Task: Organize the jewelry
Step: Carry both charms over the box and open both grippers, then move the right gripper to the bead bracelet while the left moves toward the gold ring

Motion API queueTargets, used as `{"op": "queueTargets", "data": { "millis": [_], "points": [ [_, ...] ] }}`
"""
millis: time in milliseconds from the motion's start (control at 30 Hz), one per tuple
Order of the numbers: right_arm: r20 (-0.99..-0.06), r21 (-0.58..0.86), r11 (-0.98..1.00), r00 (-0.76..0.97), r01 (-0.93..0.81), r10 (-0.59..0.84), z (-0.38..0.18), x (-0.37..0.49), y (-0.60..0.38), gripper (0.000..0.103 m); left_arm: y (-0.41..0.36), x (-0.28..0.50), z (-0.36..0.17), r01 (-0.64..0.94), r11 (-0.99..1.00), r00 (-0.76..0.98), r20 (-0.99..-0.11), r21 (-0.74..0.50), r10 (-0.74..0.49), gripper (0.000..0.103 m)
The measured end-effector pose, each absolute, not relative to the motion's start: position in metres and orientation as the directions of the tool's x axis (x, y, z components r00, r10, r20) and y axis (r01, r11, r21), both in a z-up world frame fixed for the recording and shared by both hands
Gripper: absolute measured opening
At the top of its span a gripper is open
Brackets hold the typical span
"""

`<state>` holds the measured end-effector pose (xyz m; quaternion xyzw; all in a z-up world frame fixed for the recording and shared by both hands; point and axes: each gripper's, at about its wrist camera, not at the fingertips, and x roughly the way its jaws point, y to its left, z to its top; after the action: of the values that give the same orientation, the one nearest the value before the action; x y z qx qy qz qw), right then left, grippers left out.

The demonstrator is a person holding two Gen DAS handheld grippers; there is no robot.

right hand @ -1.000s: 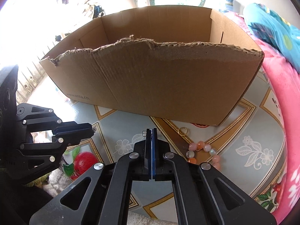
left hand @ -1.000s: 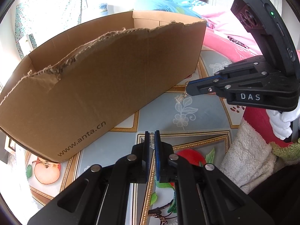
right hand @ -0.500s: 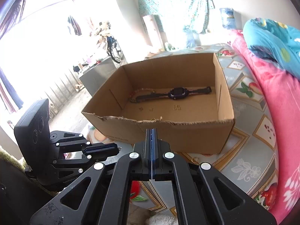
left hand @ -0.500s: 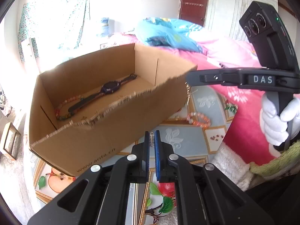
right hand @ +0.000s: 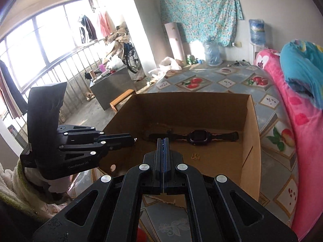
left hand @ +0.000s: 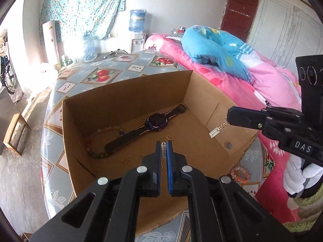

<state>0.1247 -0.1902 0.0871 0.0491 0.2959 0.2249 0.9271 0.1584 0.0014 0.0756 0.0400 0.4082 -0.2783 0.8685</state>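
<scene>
Letters "DAS" (left hand: 302, 146) stand in white on the side of the right gripper (left hand: 230, 116), and a faint grey line like "GenRobot.AI" (right hand: 78, 165) is on the body of the left gripper (right hand: 133, 140); this second one I read with some doubt. The right fingers (right hand: 164, 143) are pressed together on a thin gold chain earring (left hand: 218, 130), which hangs from the tip over the right part of the cardboard box (left hand: 203, 92). The left fingers (left hand: 158, 151) stand a little apart, and between them is a small silver spring-like earring (left hand: 164, 151); whether they squeeze it, I cannot tell. Inside the box lie a dark watch (left hand: 156, 120), a bead bracelet (left hand: 97, 141) and small gold pieces (left hand: 169, 138). An orange bead bracelet (left hand: 239, 173) lies on the bench (left hand: 84, 74) just beside the box. Half a second ago both grippers were lower and nearer the front wall; now they are raised over the open box.
</scene>
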Motion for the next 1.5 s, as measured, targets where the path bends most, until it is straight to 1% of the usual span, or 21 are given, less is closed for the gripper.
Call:
{"op": "queueTargets", "data": {
  "millis": [167, 233, 333, 400, 433, 533, 567, 633, 700, 767, 833, 900, 1033, 1167, 1267, 1367, 1400, 1500],
  "points": [
    [-0.598, 0.213, 0.906, 0.685, -0.366, 0.417, 0.066, 0.142, -0.192, 0.000, -0.022, 0.181, 0.062, 0.508, 0.844, 0.458, -0.777, -0.171, -0.433, 0.004],
    [-0.618, 0.215, 0.906, 0.668, -0.364, 0.414, 0.064, 0.143, -0.195, 0.003, -0.030, 0.188, 0.058, 0.491, 0.852, 0.437, -0.794, -0.184, -0.423, 0.005],
    [-0.636, 0.233, 0.909, 0.653, -0.345, 0.411, 0.058, 0.148, -0.200, 0.004, -0.042, 0.197, 0.053, 0.467, 0.867, 0.434, -0.810, -0.172, -0.394, 0.005],
    [-0.638, 0.244, 0.910, 0.651, -0.336, 0.411, 0.057, 0.148, -0.204, 0.007, -0.045, 0.202, 0.049, 0.452, 0.873, 0.421, -0.820, -0.180, -0.387, 0.009],
    [-0.636, 0.246, 0.910, 0.653, -0.333, 0.411, 0.057, 0.147, -0.205, 0.008, -0.046, 0.204, 0.048, 0.446, 0.876, 0.420, -0.822, -0.183, -0.385, 0.013],
    [-0.624, 0.239, 0.913, 0.668, -0.330, 0.405, 0.062, 0.141, -0.209, 0.010, -0.046, 0.206, 0.047, 0.440, 0.880, 0.425, -0.822, -0.178, -0.379, 0.014],
    [-0.619, 0.237, 0.914, 0.674, -0.329, 0.403, 0.064, 0.138, -0.210, 0.011, -0.046, 0.207, 0.048, 0.438, 0.881, 0.429, -0.820, -0.178, -0.379, 0.016],
    [-0.607, 0.239, 0.915, 0.685, -0.326, 0.402, 0.068, 0.134, -0.212, 0.012, -0.043, 0.206, 0.051, 0.432, 0.883, 0.438, -0.813, -0.183, -0.383, 0.019],
    [-0.592, 0.244, 0.915, 0.698, -0.321, 0.403, 0.072, 0.129, -0.216, 0.017, -0.041, 0.203, 0.054, 0.431, 0.883, 0.449, -0.804, -0.187, -0.390, 0.022],
    [-0.574, 0.248, 0.917, 0.715, -0.312, 0.399, 0.076, 0.125, -0.221, 0.021, -0.038, 0.199, 0.058, 0.430, 0.882, 0.462, -0.793, -0.191, -0.397, 0.027],
    [-0.548, 0.256, 0.917, 0.736, -0.305, 0.397, 0.082, 0.115, -0.228, 0.022, -0.035, 0.193, 0.064, 0.435, 0.880, 0.483, -0.776, -0.190, -0.406, 0.031],
    [-0.519, 0.265, 0.919, 0.760, -0.292, 0.391, 0.089, 0.102, -0.236, 0.026, -0.030, 0.184, 0.070, 0.442, 0.877, 0.507, -0.754, -0.190, -0.419, 0.034],
    [-0.468, 0.284, 0.925, 0.806, -0.251, 0.362, 0.095, 0.072, -0.255, 0.028, -0.013, 0.158, 0.080, 0.467, 0.862, 0.549, -0.700, -0.197, -0.457, 0.042],
    [-0.452, 0.298, 0.931, 0.828, -0.209, 0.331, 0.091, 0.038, -0.271, 0.030, 0.009, 0.121, 0.086, 0.491, 0.853, 0.601, -0.639, -0.178, -0.480, 0.047],
    [-0.481, 0.329, 0.922, 0.804, -0.204, 0.349, 0.077, 0.021, -0.274, 0.041, 0.021, 0.090, 0.085, 0.515, 0.844, 0.626, -0.609, -0.147, -0.488, 0.052],
    [-0.542, 0.346, 0.915, 0.751, -0.209, 0.377, 0.053, 0.017, -0.267, 0.041, 0.024, 0.063, 0.078, 0.560, 0.822, 0.605, -0.624, -0.109, -0.494, 0.058],
    [-0.567, 0.339, 0.919, 0.735, -0.203, 0.372, 0.044, 0.019, -0.262, 0.041, 0.023, 0.057, 0.074, 0.574, 0.812, 0.588, -0.638, -0.105, -0.498, 0.059],
    [-0.640, 0.254, 0.949, 0.703, -0.187, 0.310, 0.017, 0.027, -0.243, 0.041, 0.015, 0.045, 0.058, 0.599, 0.796, 0.538, -0.692, -0.088, -0.481, 0.061]
  ]
}}
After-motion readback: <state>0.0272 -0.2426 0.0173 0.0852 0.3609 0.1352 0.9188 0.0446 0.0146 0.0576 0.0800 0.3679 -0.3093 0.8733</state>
